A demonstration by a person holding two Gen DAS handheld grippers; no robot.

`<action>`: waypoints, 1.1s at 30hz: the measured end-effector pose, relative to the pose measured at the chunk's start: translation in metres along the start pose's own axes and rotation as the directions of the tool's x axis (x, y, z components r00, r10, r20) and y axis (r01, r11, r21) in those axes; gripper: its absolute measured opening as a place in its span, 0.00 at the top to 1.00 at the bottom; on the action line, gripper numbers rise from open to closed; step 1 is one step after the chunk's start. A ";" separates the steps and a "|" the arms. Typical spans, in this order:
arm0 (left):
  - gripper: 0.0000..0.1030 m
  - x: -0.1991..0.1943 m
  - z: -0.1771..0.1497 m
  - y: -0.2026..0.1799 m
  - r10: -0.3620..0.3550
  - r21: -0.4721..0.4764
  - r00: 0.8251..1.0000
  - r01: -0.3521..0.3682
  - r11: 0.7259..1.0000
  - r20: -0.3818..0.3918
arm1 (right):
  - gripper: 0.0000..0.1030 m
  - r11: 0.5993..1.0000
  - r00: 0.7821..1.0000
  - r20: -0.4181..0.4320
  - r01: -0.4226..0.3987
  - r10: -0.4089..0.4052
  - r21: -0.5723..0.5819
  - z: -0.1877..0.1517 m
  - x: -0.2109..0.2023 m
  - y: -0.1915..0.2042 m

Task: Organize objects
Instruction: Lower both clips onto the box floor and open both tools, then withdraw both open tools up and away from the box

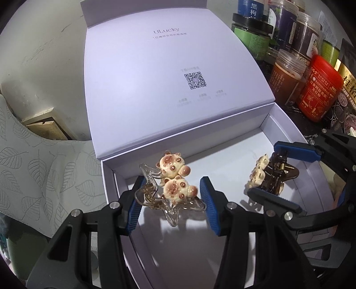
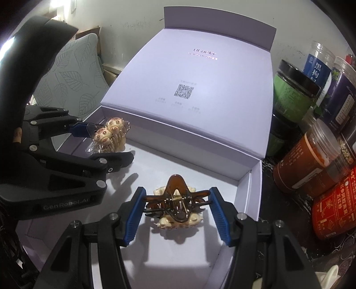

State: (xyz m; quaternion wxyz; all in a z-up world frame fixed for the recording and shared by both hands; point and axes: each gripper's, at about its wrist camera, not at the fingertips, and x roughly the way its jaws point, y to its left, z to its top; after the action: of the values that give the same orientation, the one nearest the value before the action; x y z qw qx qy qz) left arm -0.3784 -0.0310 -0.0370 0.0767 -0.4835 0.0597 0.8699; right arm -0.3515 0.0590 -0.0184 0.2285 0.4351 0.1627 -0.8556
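Observation:
A lilac gift box [image 1: 287, 124] stands open, its lid [image 1: 166, 66] leaning back. My left gripper [image 1: 173, 191] is shut on a clear star-shaped hair clip [image 1: 175, 213] that carries two cream piglet figures, held just over the left part of the box's white floor. The right wrist view shows that clip [image 2: 109, 137] in the left gripper [image 2: 106, 142] at the left. My right gripper [image 2: 177, 200] is shut on a brown star-shaped hair clip [image 2: 175, 184] with cream figures underneath, above the right part of the box [image 2: 253, 189]. The right gripper [image 1: 264, 169] also appears at the right edge.
Several jars [image 2: 291, 93] and a red tin [image 1: 320, 93] crowd the dark surface right of the box. A grey leaf-patterned cushion [image 1: 33, 173] lies to the left. A pale wall [image 2: 133, 17] rises behind the lid.

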 end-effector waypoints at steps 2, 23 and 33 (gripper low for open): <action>0.53 0.000 -0.001 0.001 0.006 0.001 1.000 -0.006 1.000 -0.006 | 0.43 1.000 1.000 -0.008 -0.002 0.002 0.004 -0.001 0.001 0.000; 0.36 -0.023 -0.009 0.001 0.042 -0.047 0.998 -0.040 0.998 0.038 | 0.30 0.995 0.997 0.003 0.082 -0.082 0.053 -0.021 -0.022 -0.003; 0.35 -0.056 -0.009 0.004 0.023 -0.081 0.997 -0.017 0.997 0.079 | 0.27 0.991 0.993 0.069 0.084 -0.091 0.100 -0.013 -0.054 -0.007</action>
State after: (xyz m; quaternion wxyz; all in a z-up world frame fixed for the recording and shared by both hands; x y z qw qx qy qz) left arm -0.3421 -0.0412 0.0060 0.0508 -0.4502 0.0267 0.8911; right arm -0.3187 0.0845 0.0191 0.1752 0.4063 0.1316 -0.8871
